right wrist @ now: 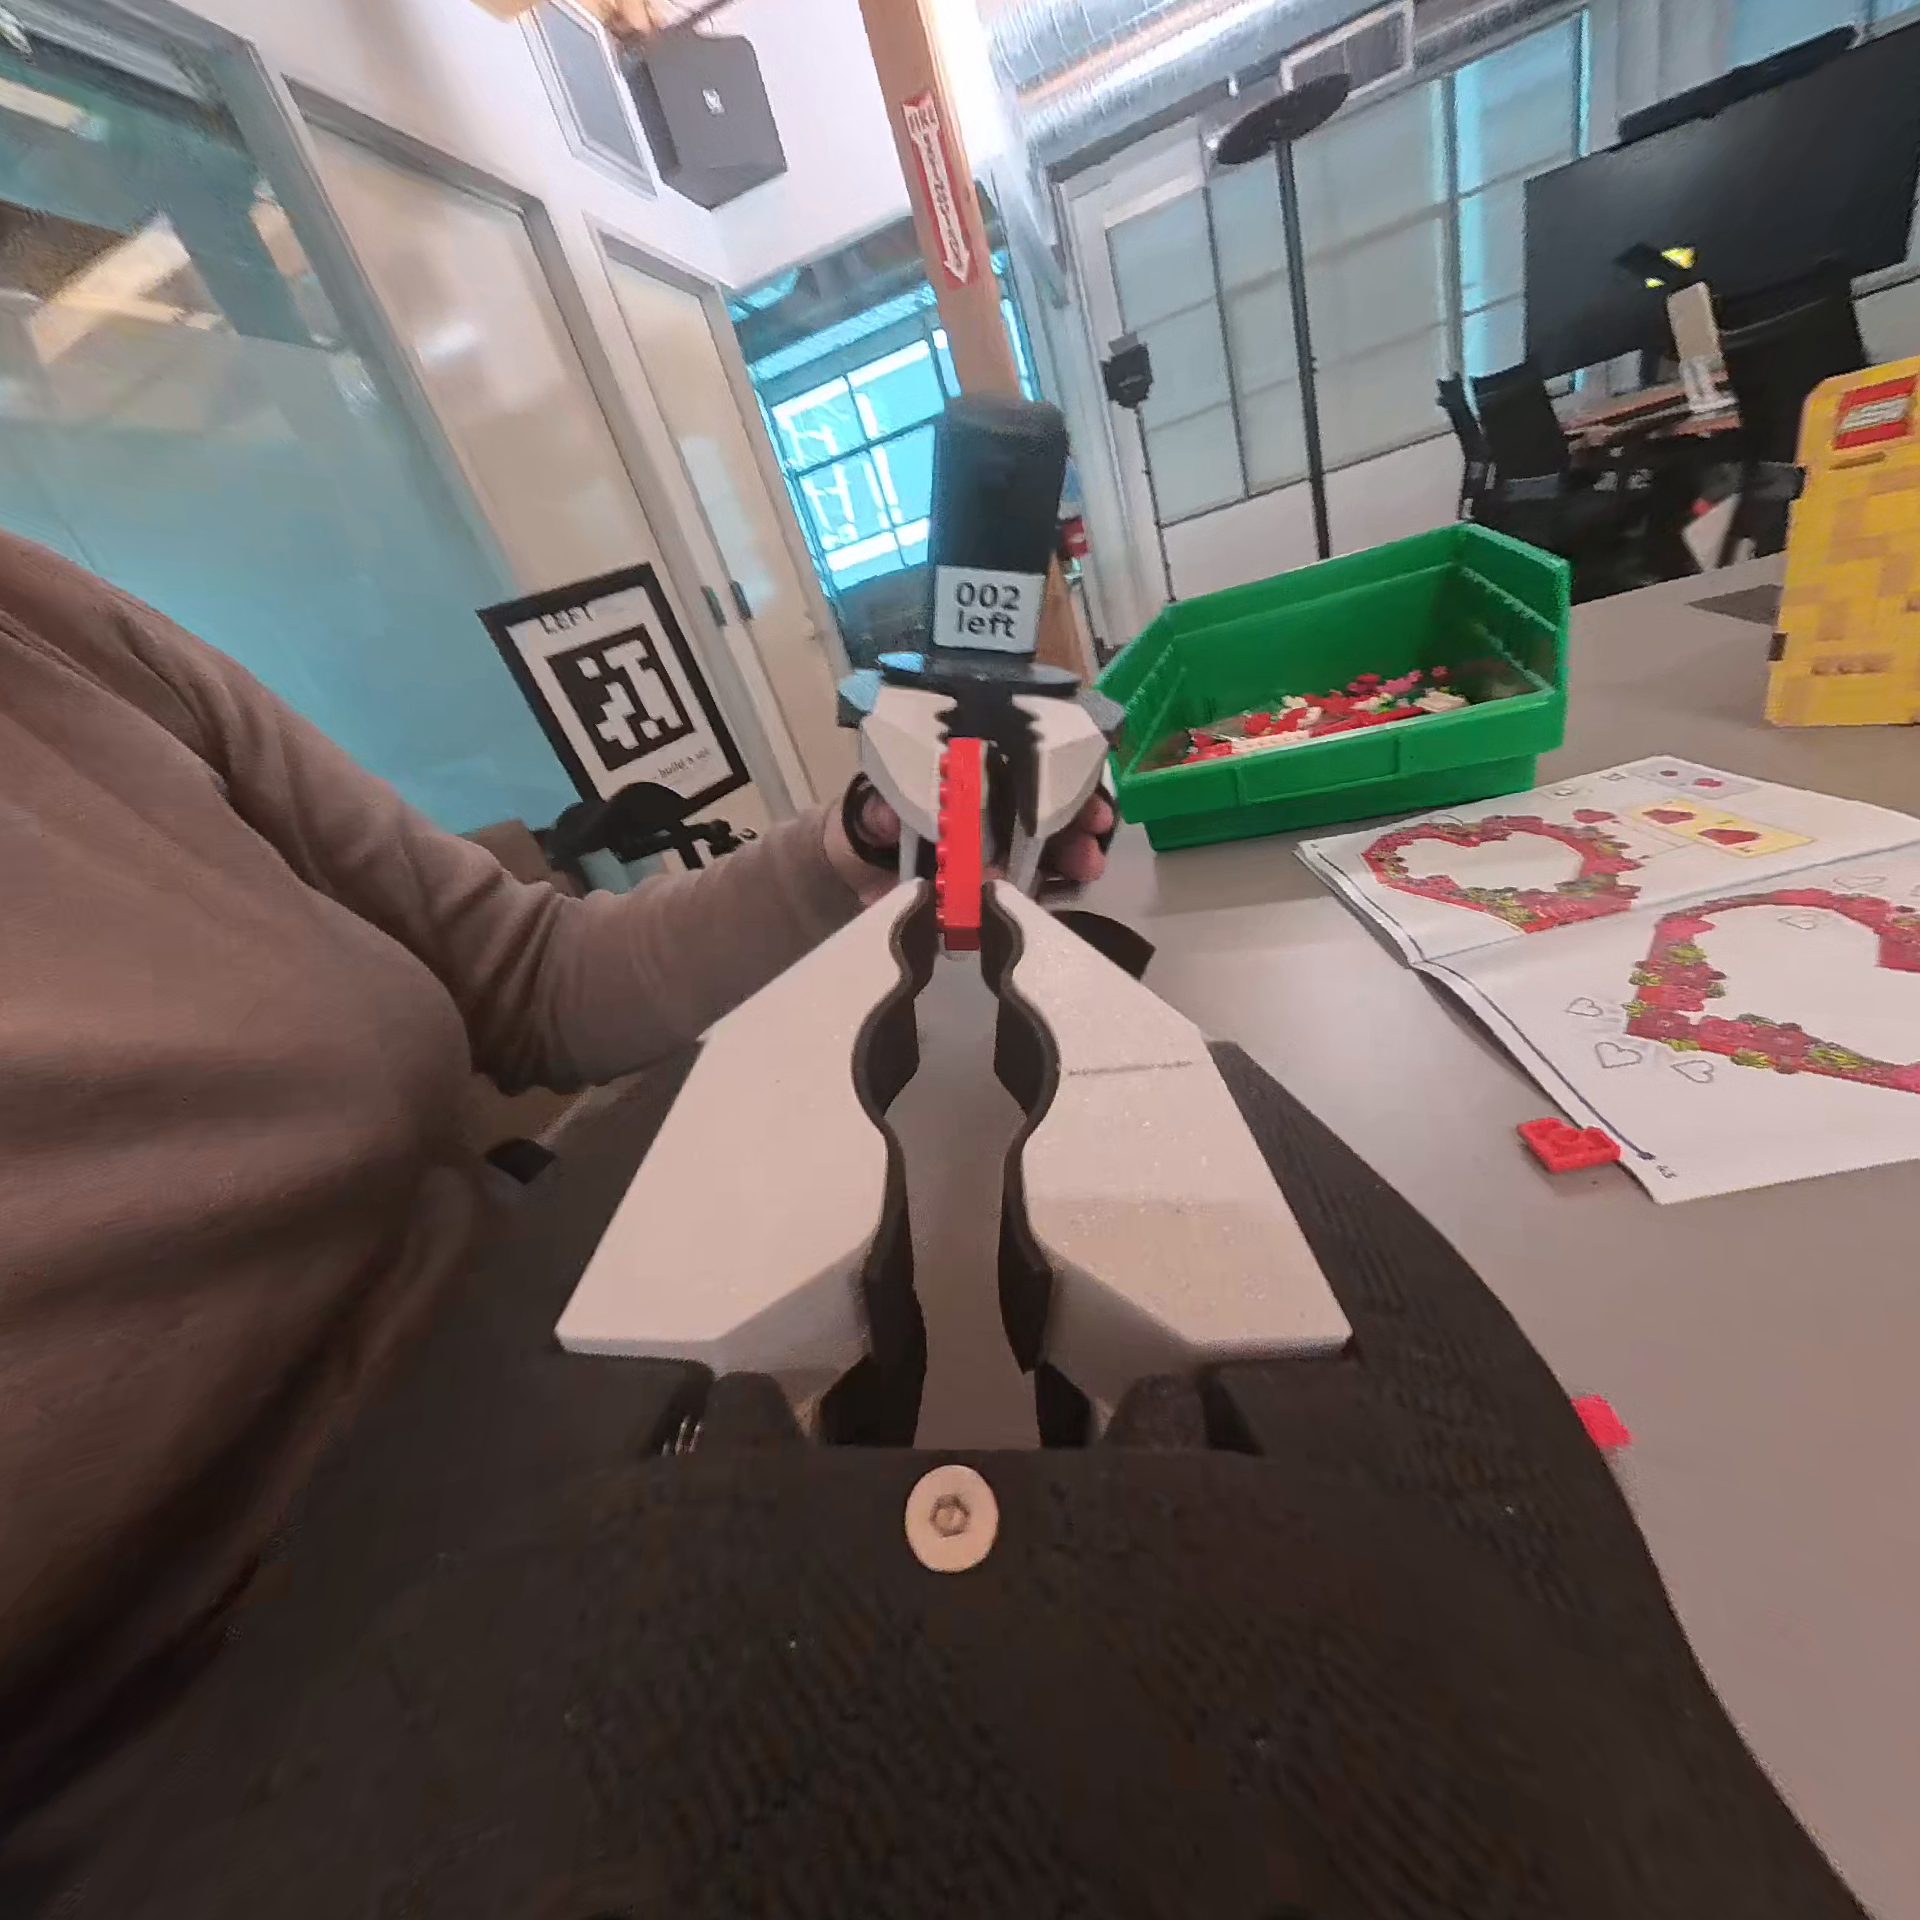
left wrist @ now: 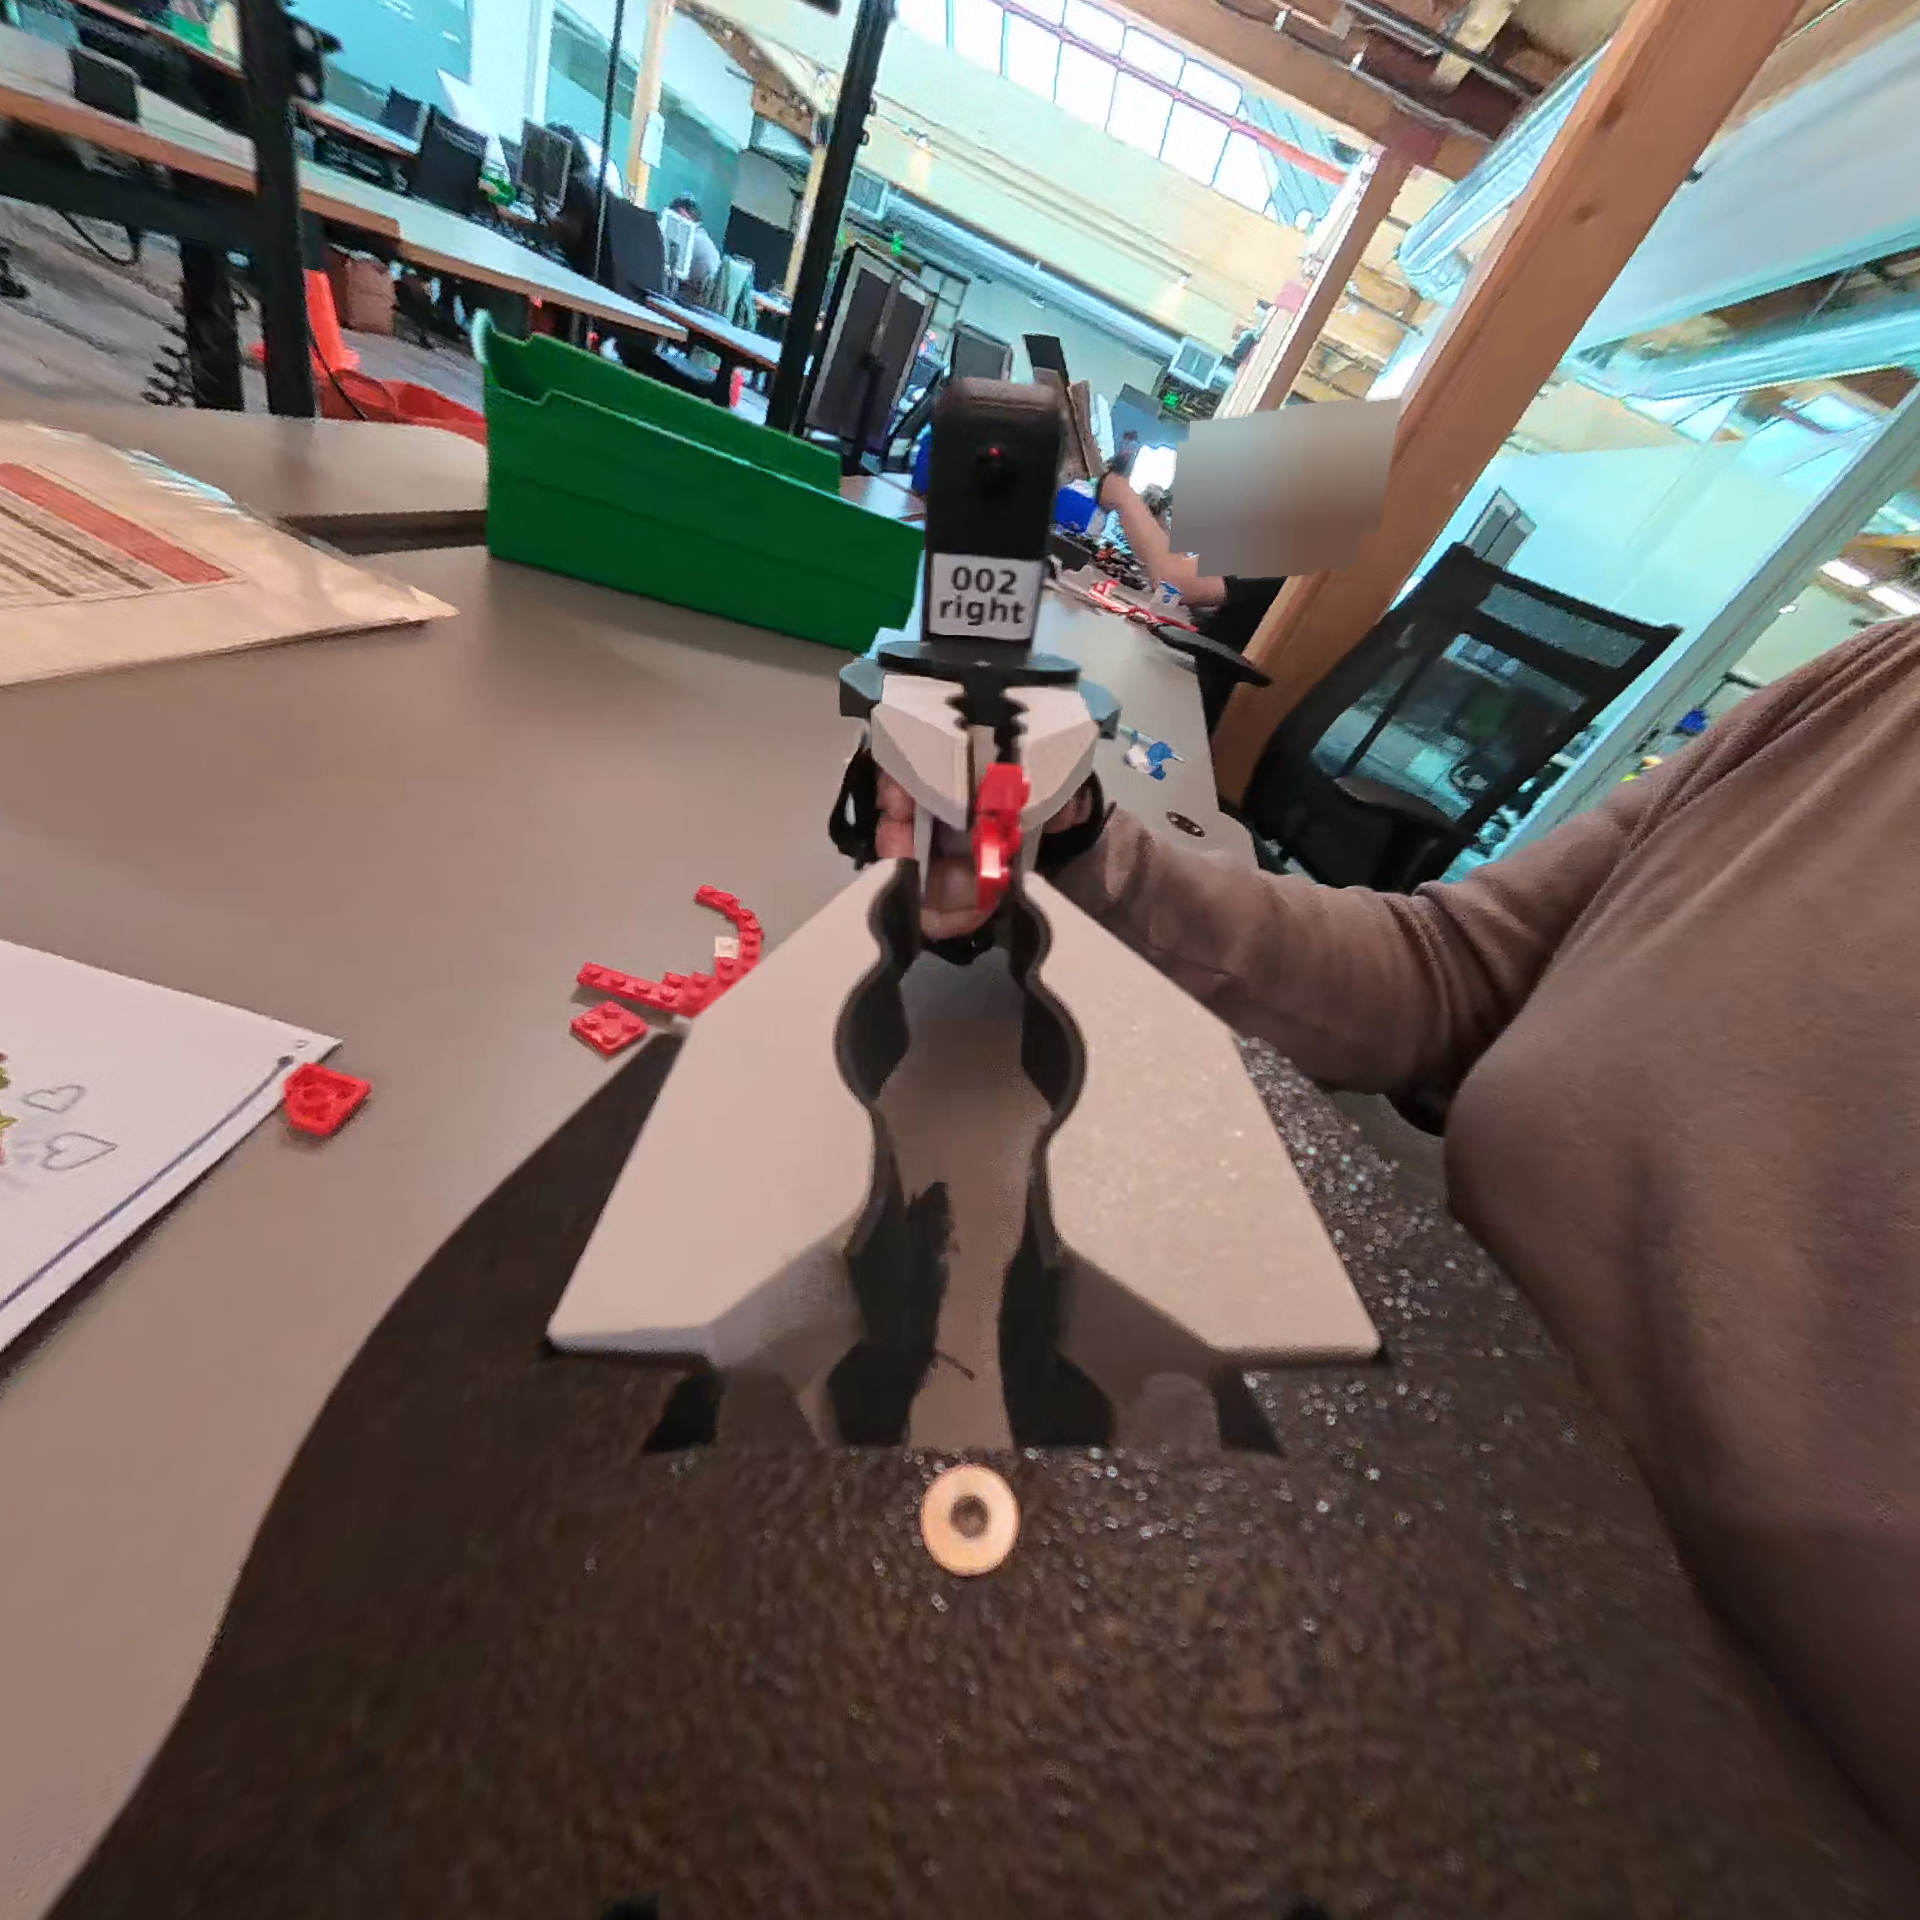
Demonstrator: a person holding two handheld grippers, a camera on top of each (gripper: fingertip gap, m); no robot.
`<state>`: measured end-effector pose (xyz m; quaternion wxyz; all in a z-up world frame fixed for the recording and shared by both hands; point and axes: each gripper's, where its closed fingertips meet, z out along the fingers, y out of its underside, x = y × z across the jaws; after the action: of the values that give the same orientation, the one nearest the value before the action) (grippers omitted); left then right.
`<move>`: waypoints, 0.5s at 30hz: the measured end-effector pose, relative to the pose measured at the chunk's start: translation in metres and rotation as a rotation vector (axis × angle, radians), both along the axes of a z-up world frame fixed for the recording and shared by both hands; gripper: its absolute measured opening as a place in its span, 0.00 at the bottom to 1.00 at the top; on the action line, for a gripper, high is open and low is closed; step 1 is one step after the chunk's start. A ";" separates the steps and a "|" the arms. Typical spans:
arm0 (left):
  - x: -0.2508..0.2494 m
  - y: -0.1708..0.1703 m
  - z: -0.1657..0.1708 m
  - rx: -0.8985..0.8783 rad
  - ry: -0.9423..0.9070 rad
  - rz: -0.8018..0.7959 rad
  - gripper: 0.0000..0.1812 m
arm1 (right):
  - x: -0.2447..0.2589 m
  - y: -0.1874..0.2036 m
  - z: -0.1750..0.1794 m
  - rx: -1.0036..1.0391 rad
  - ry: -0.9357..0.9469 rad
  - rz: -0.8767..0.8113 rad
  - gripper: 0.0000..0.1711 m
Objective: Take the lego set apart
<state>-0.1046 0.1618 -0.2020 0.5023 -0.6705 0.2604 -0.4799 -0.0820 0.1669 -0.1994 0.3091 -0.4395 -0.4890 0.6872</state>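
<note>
A red lego assembly (left wrist: 1000,826) is held in the air between my two grippers, which face each other tip to tip. It looks like thin red plates seen edge-on (right wrist: 960,852). My left gripper (left wrist: 961,883) is shut on its near end. My right gripper (right wrist: 951,909) is shut on the other end. Each gripper also shows in the other's view, with a hand behind it. More red pieces lie on the grey table (left wrist: 416,790): a curved plate section (left wrist: 691,977), a small plate (left wrist: 608,1029) and a heart-shaped piece (left wrist: 324,1096).
A green bin (right wrist: 1475,769) with loose lego pieces stands on the table; it also shows in the left wrist view (left wrist: 675,499). An open instruction booklet (right wrist: 1662,935) lies beside a small red plate (right wrist: 1567,1143). A yellow box (right wrist: 1849,551) stands behind. A person's brown sleeve (left wrist: 1558,935) is close. The grippers are tip to tip, or close to it. The right tips stand about 12 cm off the small plate (left wrist: 608,1029).
</note>
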 end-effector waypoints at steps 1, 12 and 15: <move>0.001 -0.002 0.003 0.010 -0.023 -0.011 0.05 | 0.001 0.000 0.000 -0.016 0.001 0.008 0.04; 0.009 -0.007 0.019 0.020 -0.151 -0.052 0.02 | 0.007 -0.003 0.009 -0.081 0.038 0.069 0.04; 0.010 -0.006 0.020 0.043 -0.160 -0.025 0.02 | 0.008 -0.001 0.011 -0.085 0.049 0.062 0.04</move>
<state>-0.0949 0.1553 -0.1824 0.5298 -0.6158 0.2379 -0.5324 -0.0742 0.1657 -0.1888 0.2807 -0.4197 -0.4652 0.7271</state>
